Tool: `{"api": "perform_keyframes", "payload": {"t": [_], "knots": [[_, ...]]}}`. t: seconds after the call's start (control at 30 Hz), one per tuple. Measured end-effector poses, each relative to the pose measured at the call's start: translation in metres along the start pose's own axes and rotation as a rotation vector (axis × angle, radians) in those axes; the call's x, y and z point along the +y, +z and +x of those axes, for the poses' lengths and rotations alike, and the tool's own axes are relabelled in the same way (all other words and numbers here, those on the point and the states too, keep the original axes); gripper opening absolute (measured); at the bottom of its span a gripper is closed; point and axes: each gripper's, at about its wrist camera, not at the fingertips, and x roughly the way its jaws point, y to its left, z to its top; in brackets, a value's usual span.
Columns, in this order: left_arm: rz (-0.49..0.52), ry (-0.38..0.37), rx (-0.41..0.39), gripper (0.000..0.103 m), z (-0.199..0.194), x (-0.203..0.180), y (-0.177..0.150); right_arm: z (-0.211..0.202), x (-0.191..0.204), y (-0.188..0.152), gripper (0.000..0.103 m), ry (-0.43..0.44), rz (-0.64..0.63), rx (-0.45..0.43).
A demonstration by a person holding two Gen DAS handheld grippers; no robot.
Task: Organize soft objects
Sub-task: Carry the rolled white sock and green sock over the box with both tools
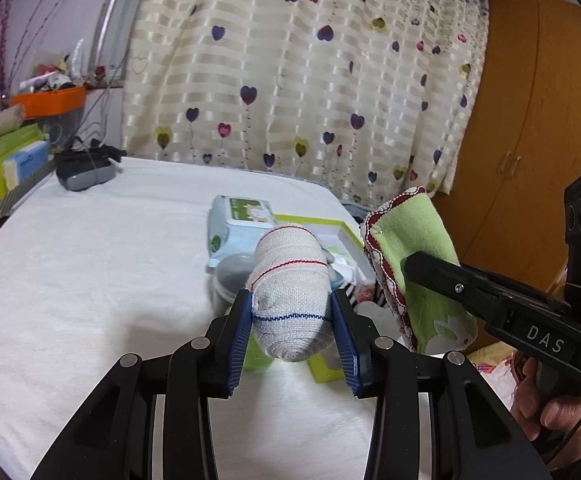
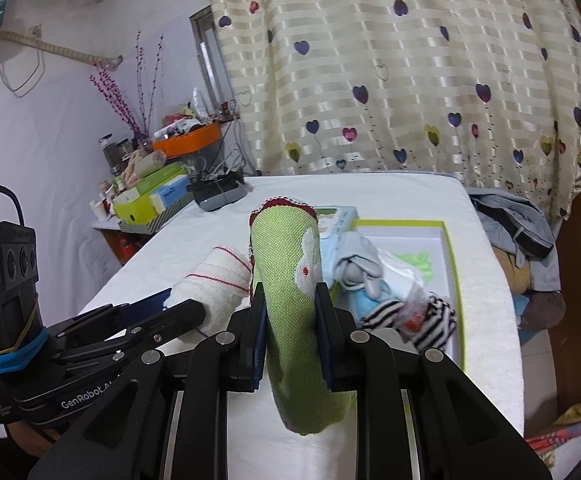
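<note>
My left gripper [image 1: 292, 314] is shut on a rolled white cloth [image 1: 292, 280] with red and blue stitched lines, held above the white table [image 1: 90, 264]. My right gripper [image 2: 290, 320] is shut on a rolled green cloth [image 2: 290, 280] with a red scalloped edge. The two rolls hang side by side: the green cloth [image 1: 414, 264] shows right of the white one in the left wrist view, and the white cloth [image 2: 214, 284] shows left of the green one in the right wrist view. Behind them lies an open green-rimmed box [image 2: 448, 248] holding a blue soft toy [image 2: 364, 276] and a striped piece [image 2: 434, 316].
A wipes pack [image 1: 238, 220] and a grey lidded tub [image 1: 230, 276] lie beside the box. A dark device [image 1: 84, 174] sits at the table's far left corner. Cluttered shelves with an orange tray [image 1: 50, 100] stand left. A heart-patterned curtain [image 1: 290, 72] hangs behind, a wooden wardrobe [image 1: 530, 120] right.
</note>
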Motion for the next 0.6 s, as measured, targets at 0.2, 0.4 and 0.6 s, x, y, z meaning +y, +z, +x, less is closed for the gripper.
{"api": "perform_keyframes", "payload": {"t": [0.2, 0.4, 0.6], "knots": [[0.02, -0.029, 0.009, 0.038, 0.007, -0.013, -0.001, -0.008, -0.019, -0.002, 0.022, -0.031, 0.03, -0.007], [0.036, -0.059, 0.034, 0.038, 0.019, -0.028, -0.004, -0.015, -0.042, -0.006, 0.022, -0.069, 0.07, -0.008], [0.055, -0.089, 0.075, 0.038, 0.036, -0.042, -0.01, -0.013, -0.067, -0.012, 0.022, -0.103, 0.114, 0.01]]}}
